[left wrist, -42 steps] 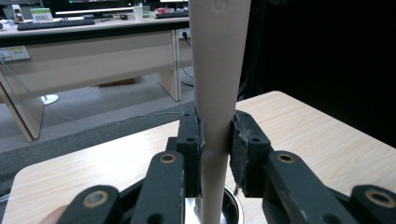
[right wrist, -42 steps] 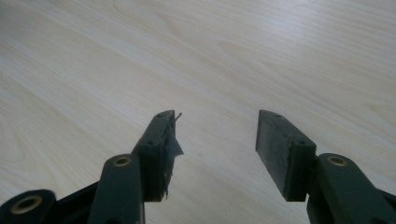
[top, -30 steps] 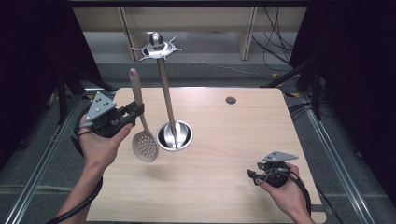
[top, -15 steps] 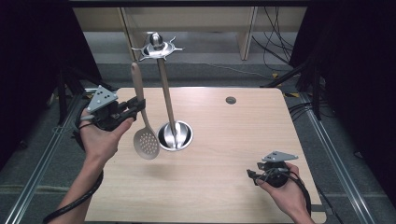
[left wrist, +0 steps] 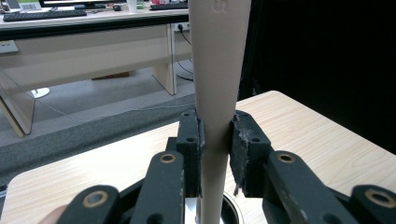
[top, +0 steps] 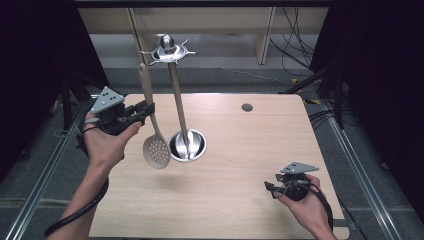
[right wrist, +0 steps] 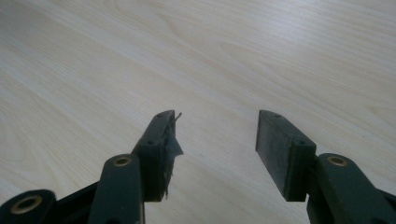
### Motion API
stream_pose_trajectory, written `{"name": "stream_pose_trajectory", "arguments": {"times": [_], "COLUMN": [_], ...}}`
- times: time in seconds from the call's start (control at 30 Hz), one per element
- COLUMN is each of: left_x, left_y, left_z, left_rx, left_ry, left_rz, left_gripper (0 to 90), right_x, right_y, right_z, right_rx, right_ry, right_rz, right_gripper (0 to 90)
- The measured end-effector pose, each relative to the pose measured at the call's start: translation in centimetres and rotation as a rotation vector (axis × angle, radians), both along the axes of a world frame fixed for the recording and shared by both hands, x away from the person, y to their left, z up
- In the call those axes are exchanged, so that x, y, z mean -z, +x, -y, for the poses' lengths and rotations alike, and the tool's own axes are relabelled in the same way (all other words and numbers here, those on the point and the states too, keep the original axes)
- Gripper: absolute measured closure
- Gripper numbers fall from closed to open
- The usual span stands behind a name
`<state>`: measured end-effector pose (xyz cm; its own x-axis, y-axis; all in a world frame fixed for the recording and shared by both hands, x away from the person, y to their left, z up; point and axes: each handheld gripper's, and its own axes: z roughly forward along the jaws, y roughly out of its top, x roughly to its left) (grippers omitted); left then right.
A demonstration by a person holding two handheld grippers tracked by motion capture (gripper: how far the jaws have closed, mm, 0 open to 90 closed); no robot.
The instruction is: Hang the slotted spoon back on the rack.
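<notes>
A beige slotted spoon (top: 152, 131) hangs upright over the table's left half, its perforated bowl (top: 156, 152) down and its handle (left wrist: 217, 84) rising past the jaws. My left gripper (top: 148, 109) is shut on that handle about halfway up; both pads press its sides in the left gripper view. Just right of the spoon stands a metal utensil stand (top: 178, 95) with a round base (top: 189, 145) and a crown of hooks (top: 167, 50) at the top. My right gripper (top: 269, 189) rests low at the table's front right, open, with bare wood between its fingers (right wrist: 161, 140).
The wooden table (top: 240, 150) has a small dark grommet hole (top: 247, 107) near its far edge. Cables trail from both grippers and lie on the floor at the back right. A pale desk and chair legs stand behind the table.
The left hand has lifted the spoon a little and brought it nearer the stand, its handle more upright. The right gripper has stayed where it was.
</notes>
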<state>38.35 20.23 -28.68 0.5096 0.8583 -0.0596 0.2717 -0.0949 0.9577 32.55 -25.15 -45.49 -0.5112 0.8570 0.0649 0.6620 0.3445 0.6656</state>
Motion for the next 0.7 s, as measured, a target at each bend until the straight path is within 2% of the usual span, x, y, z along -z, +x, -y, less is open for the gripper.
{"name": "stream_pose_trajectory", "arguments": {"times": [0.03,0.07,0.53,0.67,0.7], "left_x": [-0.03,-0.06,-0.31,-0.36,-0.38], "left_y": [0.04,0.08,0.55,0.69,0.71], "left_z": [-0.01,0.01,0.17,0.13,0.12], "left_rx": [0.001,0.002,0.008,0.009,0.008], "left_ry": [0.003,0.006,0.006,0.009,0.008], "left_rz": [-0.001,-0.003,-0.02,-0.024,-0.025], "left_gripper": [73.9,73.9,73.9,73.9,73.9], "right_x": [0.09,0.07,-0.01,0.0,0.09], "right_y": [0.08,0.08,0.02,0.02,0.09], "right_z": [0.11,0.08,0.01,0.0,0.09], "right_rx": [-0.016,-0.014,0.0,-0.001,-0.012], "right_ry": [-0.018,-0.015,-0.001,-0.002,-0.013], "right_rz": [0.027,0.028,0.006,0.005,0.017], "right_gripper": [48.2,48.2,48.2,48.2,48.2]}}
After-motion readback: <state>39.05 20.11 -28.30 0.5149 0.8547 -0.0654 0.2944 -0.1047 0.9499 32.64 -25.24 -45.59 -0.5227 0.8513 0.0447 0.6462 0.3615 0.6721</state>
